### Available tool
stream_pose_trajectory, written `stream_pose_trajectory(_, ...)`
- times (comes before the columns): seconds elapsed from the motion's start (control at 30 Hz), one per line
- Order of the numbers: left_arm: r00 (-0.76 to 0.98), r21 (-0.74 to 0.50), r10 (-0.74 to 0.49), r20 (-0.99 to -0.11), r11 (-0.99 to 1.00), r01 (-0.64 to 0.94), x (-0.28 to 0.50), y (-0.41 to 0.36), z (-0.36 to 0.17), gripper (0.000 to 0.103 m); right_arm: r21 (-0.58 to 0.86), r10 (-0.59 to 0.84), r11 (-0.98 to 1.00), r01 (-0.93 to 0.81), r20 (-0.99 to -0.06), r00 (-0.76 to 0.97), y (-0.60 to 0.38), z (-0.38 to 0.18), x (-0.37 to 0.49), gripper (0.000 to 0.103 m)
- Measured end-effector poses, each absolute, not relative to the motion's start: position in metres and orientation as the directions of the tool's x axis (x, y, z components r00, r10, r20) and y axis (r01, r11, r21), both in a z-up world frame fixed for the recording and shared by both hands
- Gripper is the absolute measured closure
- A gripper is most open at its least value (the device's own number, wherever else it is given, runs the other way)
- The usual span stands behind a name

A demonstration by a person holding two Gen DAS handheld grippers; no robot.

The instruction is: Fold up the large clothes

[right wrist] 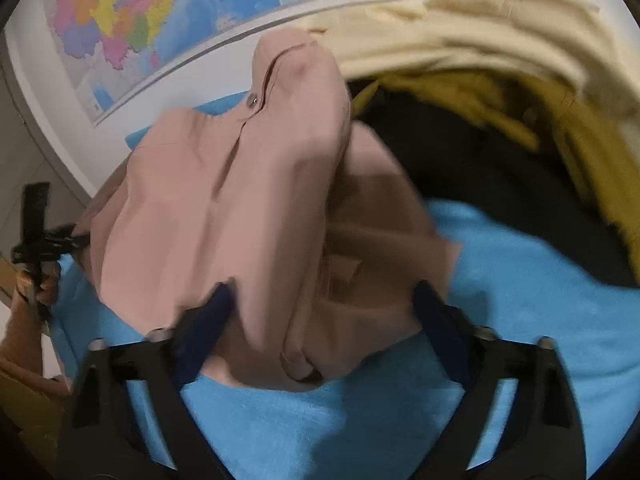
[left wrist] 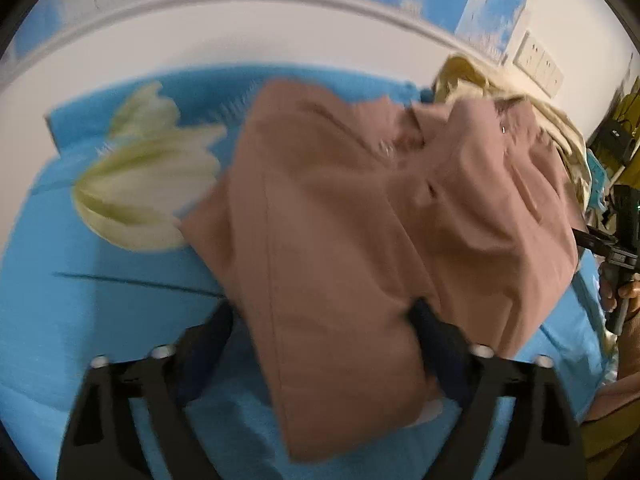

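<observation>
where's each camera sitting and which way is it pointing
Left wrist: sits on the left gripper, looking forward and down at the dusty-pink fabric garment on the blue tulip-print bedspread; open jaws straddle the cloth, and the person's other hand shows far right.
Right wrist: sits on the right gripper, facing the same garment, a yellow and cream clothes pile and a colourful wall map; jaws open, other hand far left.
Shared: garment and bedspread.
</observation>
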State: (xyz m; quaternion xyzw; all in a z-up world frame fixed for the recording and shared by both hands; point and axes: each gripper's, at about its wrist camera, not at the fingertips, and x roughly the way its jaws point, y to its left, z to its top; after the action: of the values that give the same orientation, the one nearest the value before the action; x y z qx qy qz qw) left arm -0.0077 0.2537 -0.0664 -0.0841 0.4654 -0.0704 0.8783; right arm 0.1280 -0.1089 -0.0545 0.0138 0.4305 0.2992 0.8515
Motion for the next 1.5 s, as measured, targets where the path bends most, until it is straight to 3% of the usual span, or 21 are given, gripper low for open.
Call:
stream_pose_trajectory(0.03, 0.573, -0.224, -0.200, -0.795, 0.974, 0.028, -0.008, 0.254, -0.066, 0.042, 0.329, 0.560, 0.799, -0.504, -0.712, 0.424, -0.109, -0.056, 0.130, 0.073)
stream_pose_trajectory(0.07, 0.575, -0.273, -0.242, -0.782, 0.962, 0.034, -0.008, 0.257, -0.064, 0.073, 0.359, 0.576, 0.793, -0.492, -0.705, 0.414, -0.109, -0.056, 0.132, 0.082)
stream_pose_trajectory(0.1, 0.576, -0.308, -0.262, -0.774, 0.951, 0.018, -0.007, 0.260, -0.062, 0.080, 0.368, 0.582, 0.790, -0.490, -0.700, 0.414, -0.112, -0.052, 0.131, 0.094)
stream_pose_trajectory(0.2, 0.578, -0.458, -0.361, -0.732, 0.888, -0.026, -0.018, 0.282, -0.047, 0.095, 0.457, 0.664, 0.739, -0.495, -0.621, 0.417, -0.133, -0.019, 0.115, 0.099)
stream_pose_trajectory(0.37, 0.570, -0.548, -0.461, -0.680, 0.836, 0.024, -0.055, 0.278, -0.020, 0.097, 0.500, 0.720, 0.691, -0.522, -0.532, 0.445, -0.172, 0.038, 0.053, 0.100)
stream_pose_trajectory(0.47, 0.551, -0.539, -0.468, -0.691, 0.841, 0.038, -0.080, 0.271, -0.026, 0.094, 0.474, 0.679, 0.730, -0.492, -0.580, 0.449, -0.184, 0.027, 0.032, 0.099)
stream_pose_trajectory(0.53, 0.499, -0.479, -0.413, -0.761, 0.878, -0.004, -0.082, 0.264, -0.049, 0.085, 0.521, 0.671, 0.737, -0.429, -0.635, 0.382, -0.190, -0.007, 0.035, 0.096)
stream_pose_trajectory(0.57, 0.484, -0.443, -0.381, -0.788, 0.897, -0.015, -0.081, 0.261, -0.056, 0.069, 0.442, 0.574, 0.811, -0.384, -0.730, 0.372, -0.186, -0.028, 0.037, 0.092)
stream_pose_trajectory(0.6, 0.472, -0.377, -0.313, -0.824, 0.925, -0.045, -0.080, 0.258, -0.062, 0.045, 0.393, 0.516, 0.846, -0.360, -0.772, 0.372, -0.182, -0.038, 0.042, 0.076)
stream_pose_trajectory(0.63, 0.493, -0.322, -0.245, -0.835, 0.943, -0.078, -0.079, 0.258, -0.061, 0.041, 0.325, 0.438, 0.889, -0.324, -0.810, 0.391, -0.182, -0.045, 0.045, 0.056)
stream_pose_trajectory(0.7, 0.555, -0.293, -0.207, -0.805, 0.954, -0.069, -0.082, 0.257, -0.044, 0.042, 0.299, 0.405, 0.910, -0.288, -0.794, 0.454, -0.188, -0.037, 0.046, 0.045)
stream_pose_trajectory(0.77, 0.620, -0.245, -0.170, -0.766, 0.969, -0.038, -0.086, 0.249, -0.023, 0.039, 0.254, 0.379, 0.921, -0.296, -0.762, 0.525, -0.190, -0.016, 0.044, 0.045)
stream_pose_trajectory(0.83, 0.676, -0.179, -0.134, -0.725, 0.984, 0.003, -0.085, 0.233, -0.001, 0.027, 0.227, 0.382, 0.917, -0.327, -0.731, 0.565, -0.183, 0.000, 0.046, 0.035)
stream_pose_trajectory(1.0, 0.683, -0.082, -0.122, -0.720, 0.992, 0.091, -0.058, 0.194, 0.010, 0.026, 0.167, 0.429, 0.874, -0.456, -0.706, 0.564, -0.132, 0.008, 0.063, 0.035)
stream_pose_trajectory(1.17, 0.630, -0.039, -0.130, -0.766, 0.987, 0.156, -0.030, 0.166, -0.013, 0.026, 0.152, 0.458, 0.829, -0.539, -0.738, 0.495, -0.080, -0.011, 0.085, 0.036)
stream_pose_trajectory(1.4, 0.589, 0.041, -0.048, -0.807, 0.990, 0.138, -0.014, 0.155, -0.037, 0.026, 0.150, 0.439, 0.802, -0.578, -0.804, 0.401, -0.042, -0.041, 0.098, 0.039)
stream_pose_trajectory(1.47, 0.585, 0.039, -0.047, -0.810, 0.990, 0.134, -0.011, 0.155, -0.040, 0.026, 0.150, 0.434, 0.801, -0.580, -0.813, 0.389, -0.038, -0.046, 0.098, 0.045)
stream_pose_trajectory(1.5, 0.583, 0.037, -0.048, -0.811, 0.990, 0.133, -0.010, 0.156, -0.041, 0.026, 0.144, 0.429, 0.799, -0.583, -0.817, 0.386, -0.036, -0.049, 0.099, 0.056)
